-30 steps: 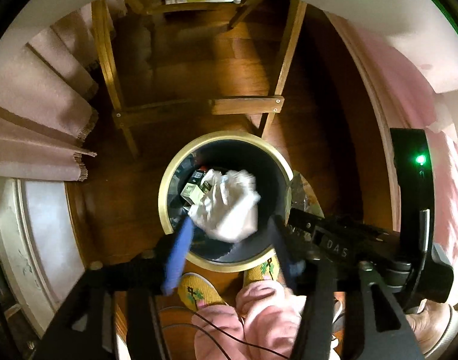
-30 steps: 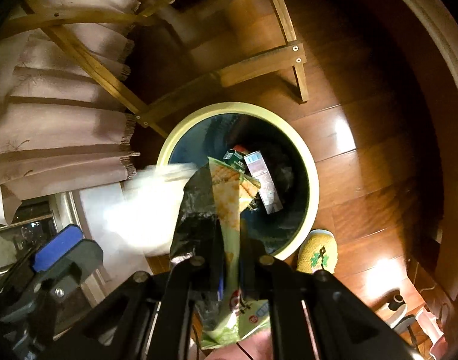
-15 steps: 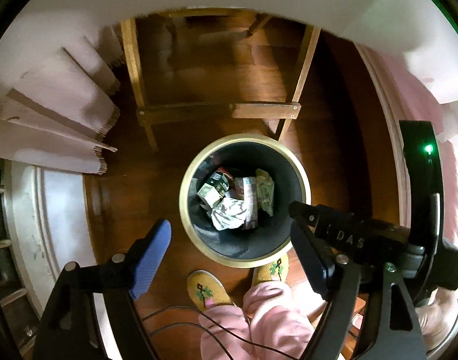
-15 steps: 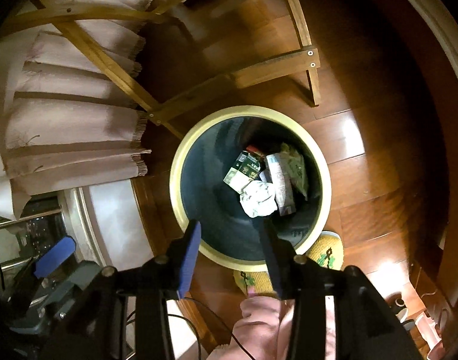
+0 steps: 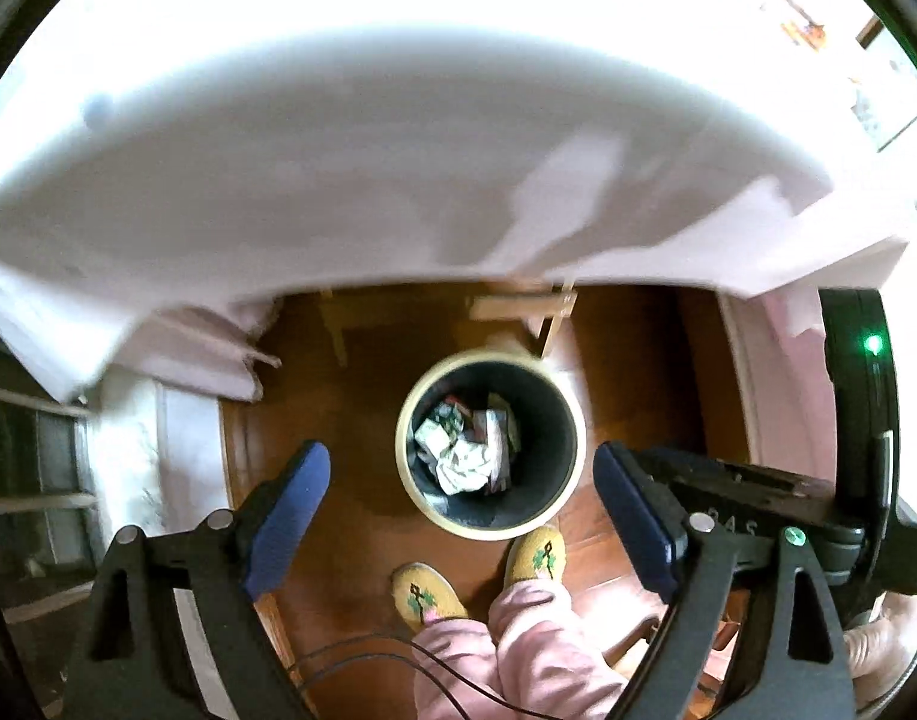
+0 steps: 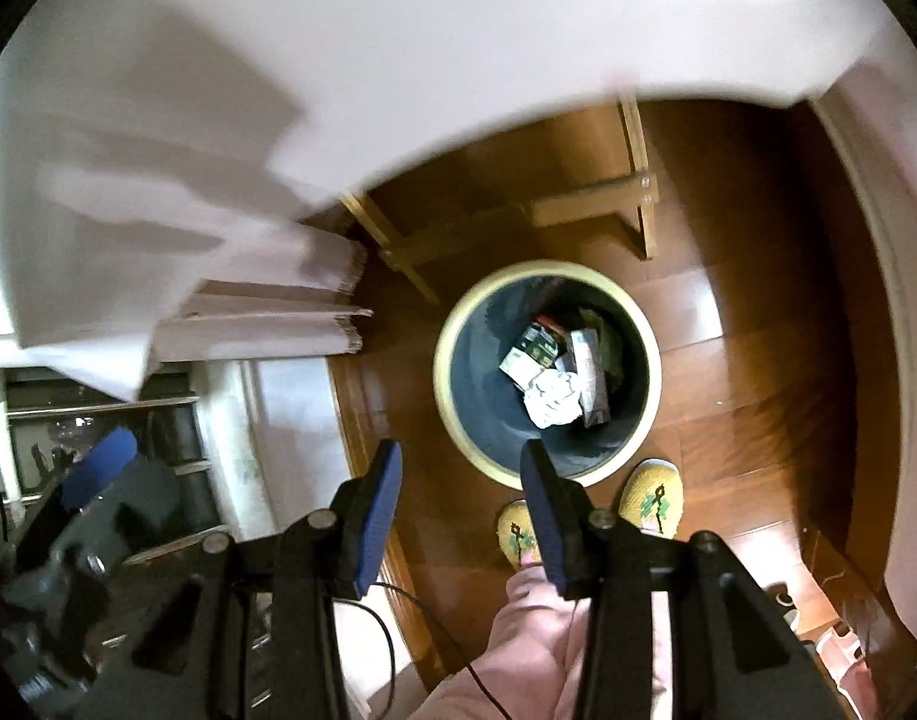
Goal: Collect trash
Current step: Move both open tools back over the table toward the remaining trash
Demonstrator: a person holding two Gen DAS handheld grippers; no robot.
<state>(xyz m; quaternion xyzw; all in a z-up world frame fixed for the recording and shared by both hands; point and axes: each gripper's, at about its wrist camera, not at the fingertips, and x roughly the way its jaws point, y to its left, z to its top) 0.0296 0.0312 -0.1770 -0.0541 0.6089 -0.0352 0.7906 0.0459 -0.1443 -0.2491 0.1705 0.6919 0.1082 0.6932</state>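
Below the left claw (image 5: 461,516), whose empty jaws were opening wide, the bin (image 5: 569,438) stood on the floor, the crumpled paper (image 5: 464,465) lying inside; the table (image 5: 398,150) edge overhung its far side. From the right wrist, the right claw (image 6: 458,516) stood half open, empty, the bin just right, slippers (image 6: 650,495) near.

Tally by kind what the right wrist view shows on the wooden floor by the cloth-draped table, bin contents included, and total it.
Round cream-rimmed dark trash bin: 1
Crumpled white paper wad in the bin: 1
Small green-and-white printed carton in the bin: 1
Long pale printed wrapper in the bin: 1
Yellow knitted slippers with green motifs: 2
Total: 6; darker scraps deeper in the bin are too unclear to count.
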